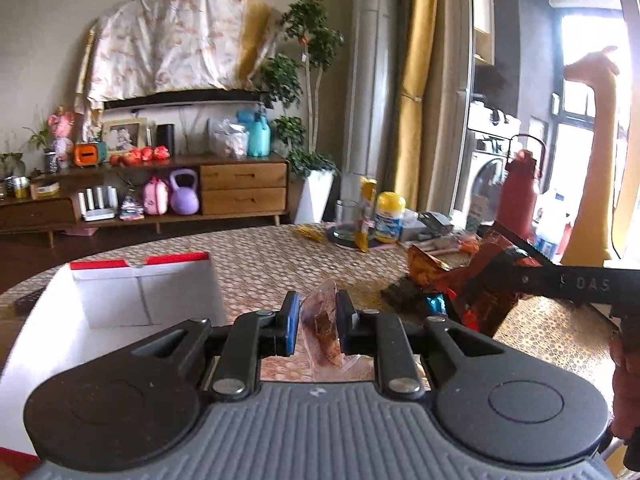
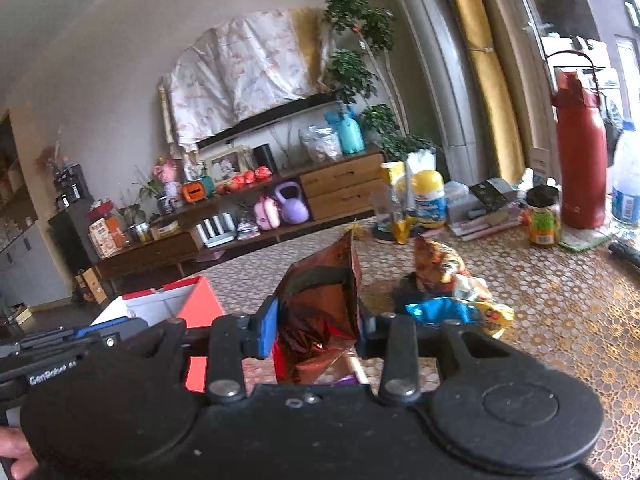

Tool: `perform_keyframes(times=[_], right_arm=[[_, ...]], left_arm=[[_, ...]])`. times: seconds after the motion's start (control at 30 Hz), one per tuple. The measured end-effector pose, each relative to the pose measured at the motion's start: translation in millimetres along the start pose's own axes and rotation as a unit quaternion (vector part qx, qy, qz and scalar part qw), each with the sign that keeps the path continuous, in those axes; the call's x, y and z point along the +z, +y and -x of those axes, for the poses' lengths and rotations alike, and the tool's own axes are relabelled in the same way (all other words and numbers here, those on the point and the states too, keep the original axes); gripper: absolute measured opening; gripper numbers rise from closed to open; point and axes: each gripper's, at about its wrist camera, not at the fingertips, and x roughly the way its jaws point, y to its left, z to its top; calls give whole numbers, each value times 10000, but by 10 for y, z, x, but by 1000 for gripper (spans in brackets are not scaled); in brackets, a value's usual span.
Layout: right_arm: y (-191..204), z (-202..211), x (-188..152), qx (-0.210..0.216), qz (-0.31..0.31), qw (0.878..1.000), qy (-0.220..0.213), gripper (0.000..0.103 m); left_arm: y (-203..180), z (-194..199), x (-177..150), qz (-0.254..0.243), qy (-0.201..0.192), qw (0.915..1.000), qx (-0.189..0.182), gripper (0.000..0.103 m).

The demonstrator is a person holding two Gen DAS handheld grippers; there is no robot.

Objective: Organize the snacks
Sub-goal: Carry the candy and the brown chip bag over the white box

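Patterned cloth covers the table (image 2: 560, 320) in a living room. Nearest, the left gripper (image 1: 318, 322) pinches a clear snack packet (image 1: 322, 332) tightly, beside the white box (image 1: 120, 300). The right gripper (image 2: 318, 328) clamps a crinkled red foil bag (image 2: 320, 300) above the cloth. Both holds look thin, so slick film could slip out, or the bulky bag could catch the box rim. Farther off lie the remaining snacks (image 2: 448, 292). Only the right view shows them fully, plus a jar (image 2: 543, 216); only the left shows the box's empty inside.
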Motion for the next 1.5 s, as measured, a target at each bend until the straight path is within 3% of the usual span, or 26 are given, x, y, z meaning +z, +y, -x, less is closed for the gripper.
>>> perform_keyframes(times=[0.67, 0.93, 1.17, 1.5], right_arm=[[1018, -263, 12, 989, 820, 9914, 260, 36], [1514, -560, 109, 1429, 1281, 9806, 408, 36], [1871, -1000, 126, 1653, 1594, 9702, 769, 36], [2079, -1630, 65, 1624, 1787, 9588, 1496, 36]], left_arm=[[854, 214, 167, 242, -119, 9965, 797, 18], [1339, 27, 333, 13, 223, 9943, 1044, 18], [1729, -347, 356, 5, 747, 9931, 901, 18], [2004, -944, 301, 162, 1465, 9864, 723, 18]])
